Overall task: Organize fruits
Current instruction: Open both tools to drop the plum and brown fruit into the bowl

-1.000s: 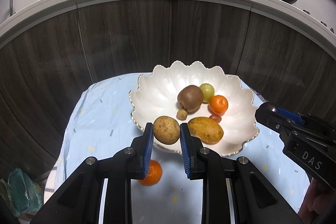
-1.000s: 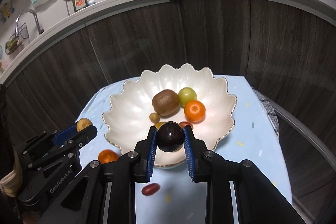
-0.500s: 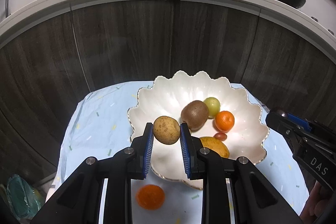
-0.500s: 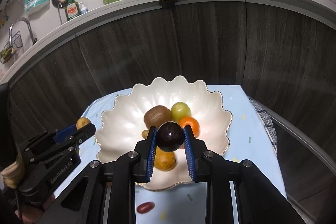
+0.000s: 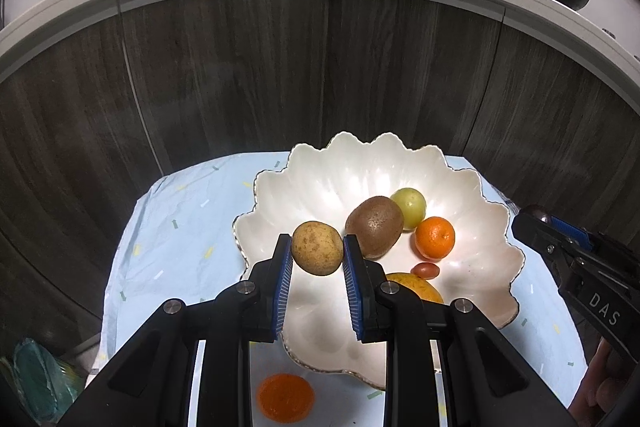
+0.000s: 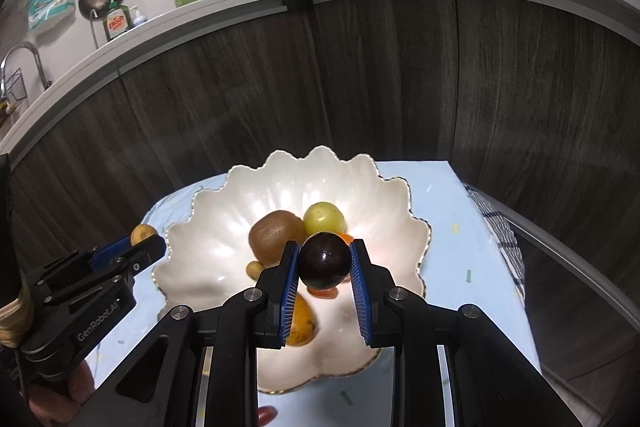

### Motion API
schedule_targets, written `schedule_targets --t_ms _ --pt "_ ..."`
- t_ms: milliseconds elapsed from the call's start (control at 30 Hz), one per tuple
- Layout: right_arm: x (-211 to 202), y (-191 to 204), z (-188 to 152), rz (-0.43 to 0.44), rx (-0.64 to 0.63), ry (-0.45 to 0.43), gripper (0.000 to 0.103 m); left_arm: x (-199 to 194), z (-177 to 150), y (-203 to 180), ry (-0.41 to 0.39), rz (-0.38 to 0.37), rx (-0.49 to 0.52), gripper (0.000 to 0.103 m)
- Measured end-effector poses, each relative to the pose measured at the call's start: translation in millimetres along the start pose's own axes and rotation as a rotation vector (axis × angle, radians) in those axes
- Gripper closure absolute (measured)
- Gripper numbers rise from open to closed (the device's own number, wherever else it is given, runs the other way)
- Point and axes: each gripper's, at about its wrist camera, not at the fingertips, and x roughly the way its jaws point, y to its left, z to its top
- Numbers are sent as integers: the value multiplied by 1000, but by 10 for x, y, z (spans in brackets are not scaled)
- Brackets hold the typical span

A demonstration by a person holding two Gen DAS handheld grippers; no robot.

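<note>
Your left gripper point(image 5: 316, 254) clasps a tan speckled round fruit point(image 5: 317, 253), your right gripper point(image 6: 325, 260) a dark purple plum point(image 6: 324, 260), both above the white scalloped bowl point(image 5: 472, 187) already holding several fruits; an orange tangerine point(image 5: 285, 402) waits nearside on the tablecloth.

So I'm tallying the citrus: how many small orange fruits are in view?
2. One orange fruit lies in the white bowl beside the kiwi. The other orange fruit sits on the blue cloth just outside the bowl's near rim. More may be hidden.

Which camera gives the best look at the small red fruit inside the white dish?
The left wrist view: the small red fruit lies unobstructed between the orange and the yellow fruit. In the right wrist view, only a sliver peeks below the gripped dark plum.
</note>
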Motion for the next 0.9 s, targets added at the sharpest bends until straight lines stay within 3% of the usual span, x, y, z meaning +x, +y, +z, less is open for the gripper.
schedule_targets --t_ms 433,700,767,900 --pt "162 -45 -61 7 23 49 76 154 -16 -42 48 -10 19 77" --pt "179 -40 -65 -2 9 59 74 134 -36 -36 45 3 34 51" --pt "151 -26 -59 -10 3 47 56 117 -35 -26 39 10 38 46" --pt "71 -20 -33 -33 2 12 33 53 -19 -1 24 25 42 30"
